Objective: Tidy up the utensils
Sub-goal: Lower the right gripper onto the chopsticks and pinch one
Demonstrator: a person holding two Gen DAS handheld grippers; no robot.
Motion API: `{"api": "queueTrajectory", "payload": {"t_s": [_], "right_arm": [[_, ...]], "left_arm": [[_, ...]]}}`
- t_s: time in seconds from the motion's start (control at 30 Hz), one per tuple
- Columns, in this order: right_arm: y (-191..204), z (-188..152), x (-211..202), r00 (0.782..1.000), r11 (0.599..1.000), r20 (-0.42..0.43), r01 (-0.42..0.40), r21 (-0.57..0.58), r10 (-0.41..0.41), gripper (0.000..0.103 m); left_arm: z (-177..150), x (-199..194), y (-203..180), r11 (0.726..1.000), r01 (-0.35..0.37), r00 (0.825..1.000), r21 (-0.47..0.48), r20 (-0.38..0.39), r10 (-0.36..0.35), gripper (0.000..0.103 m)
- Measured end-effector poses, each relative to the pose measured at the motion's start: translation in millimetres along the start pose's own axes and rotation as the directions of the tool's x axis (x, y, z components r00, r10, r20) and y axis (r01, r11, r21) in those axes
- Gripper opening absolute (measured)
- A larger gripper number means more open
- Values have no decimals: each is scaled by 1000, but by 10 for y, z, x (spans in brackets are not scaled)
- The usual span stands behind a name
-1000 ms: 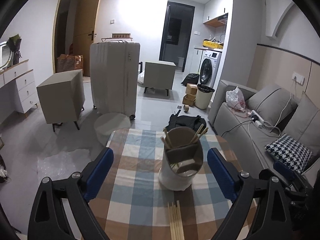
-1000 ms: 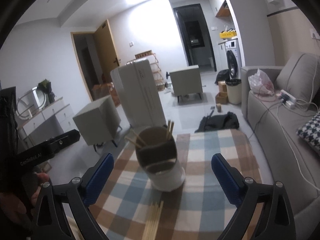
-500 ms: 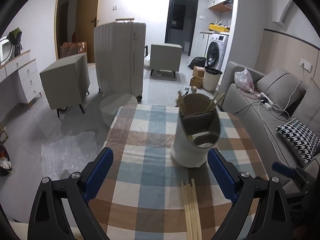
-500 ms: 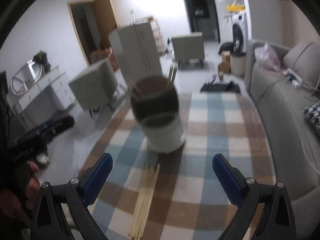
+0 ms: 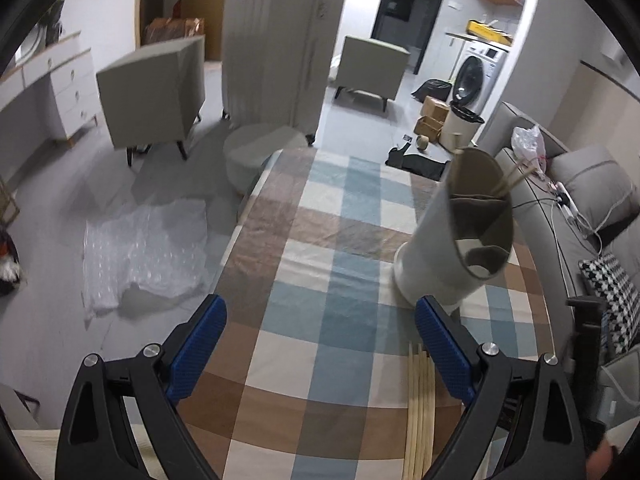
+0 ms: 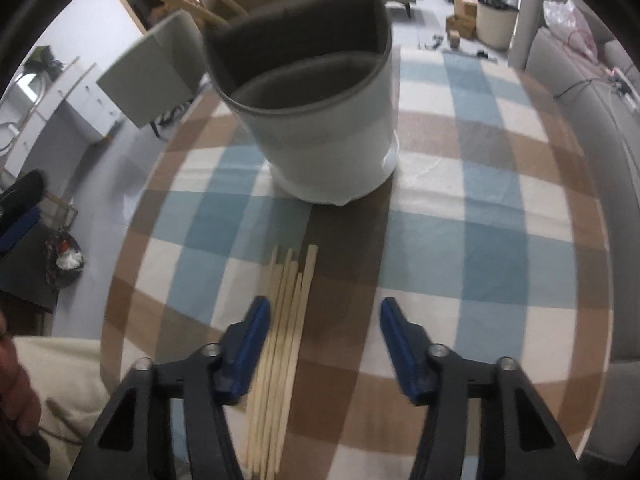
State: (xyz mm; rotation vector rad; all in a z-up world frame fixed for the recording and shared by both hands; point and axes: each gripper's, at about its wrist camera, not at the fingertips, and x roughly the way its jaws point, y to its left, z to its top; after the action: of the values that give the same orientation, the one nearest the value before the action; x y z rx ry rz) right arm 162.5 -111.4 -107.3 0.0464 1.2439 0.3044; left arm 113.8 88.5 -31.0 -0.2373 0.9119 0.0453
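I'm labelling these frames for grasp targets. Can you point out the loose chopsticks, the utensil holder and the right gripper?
chopsticks (image 6: 285, 344), right wrist view, middle of the bundle.
utensil holder (image 6: 332, 136), right wrist view, white outer wall.
right gripper (image 6: 324, 340), right wrist view, between fingertips.

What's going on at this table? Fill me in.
A person with a gripper in each hand is tidying chopsticks into a white utensil holder on the checked tablecloth. The right gripper is open, low over the loose chopsticks, holding nothing yet. The left gripper is open and empty. Some chopsticks already stand in the holder.
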Motion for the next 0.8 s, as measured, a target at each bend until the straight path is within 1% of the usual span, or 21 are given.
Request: {"api": "queueTrajectory", "payload": {"t_s": [0.1,0.17,0.3,0.37,0.43,0.6,0.73,0.8], "right_arm": [[20,102,237,999,1000,-52,10,16,-9,42],[48,151,342,996,999,-78,32,1,-32,30],[83,224,454,993,998,-103,61,-18,-62,29],[94,242,481,991,996,-106,81,-26,-83,24],[115,254,496,991,997,-110,77,-32,-80,23],[217,236,492,985,989,-110,125,-80,-133,23],[324,178,481,978,978,-101,170,-123,-183,22],[356,160,470,977,977,-99,177,-123,-189,21]], "left_arm": [[3,50,72,1000,-5,1000,-15,-25,5,92],[-9,75,104,1000,-10,999,-18,-42,10,92],[9,106,215,998,-3,998,-57,-68,-1,92],[23,105,251,997,-2,997,-77,-72,-4,92],[32,105,274,996,2,997,-90,-76,-9,92],[29,102,290,996,-3,997,-86,-80,-4,92],[49,130,364,995,-7,996,-104,-85,-2,92],[51,140,377,994,-8,996,-110,-89,-2,92]]}}
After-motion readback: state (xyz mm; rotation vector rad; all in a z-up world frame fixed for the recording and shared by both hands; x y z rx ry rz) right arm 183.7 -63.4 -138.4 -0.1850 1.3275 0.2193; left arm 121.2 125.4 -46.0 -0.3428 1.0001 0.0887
